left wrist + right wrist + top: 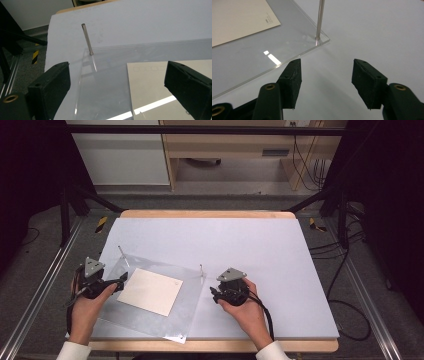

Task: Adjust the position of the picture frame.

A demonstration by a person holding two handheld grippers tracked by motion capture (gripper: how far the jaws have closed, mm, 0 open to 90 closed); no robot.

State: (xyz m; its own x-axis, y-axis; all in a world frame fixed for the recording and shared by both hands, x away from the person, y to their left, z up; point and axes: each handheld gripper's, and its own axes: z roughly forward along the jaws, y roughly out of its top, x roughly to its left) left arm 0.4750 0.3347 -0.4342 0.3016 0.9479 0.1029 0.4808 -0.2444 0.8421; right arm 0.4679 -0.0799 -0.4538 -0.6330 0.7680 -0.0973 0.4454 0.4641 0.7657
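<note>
**Both grippers flanking the clear sheet, nothing grasped**

Left gripper (118, 284) jaws are standing wide apart, released; in the left gripper view they are straddling the near-left part of the clear acrylic sheet (110, 80) with nothing pinched between the pads. The spread likely suits a grab across the sheet's edge, or at the card. Right gripper (214, 294) jaws are also parted, released, hovering over bare surface (374, 32) just beside the sheet's right corner, not touching it.

Outward: the sheet is lying flat on the pale surface, turned at a slant to its edges, toward the near-left of it. A cream card (150, 291) is resting on top of the sheet, roughly centred, probably the item to be sandwiched or framed. Two thin metal pins are standing upright at the sheet's far corners: left pin (87, 38) and right pin (319, 18), each seated in a corner hole. Judging by this, they are serving as locating posts for stacking another layer. Hands are sitting on opposite sides so each gripper is covering one edge.
</note>
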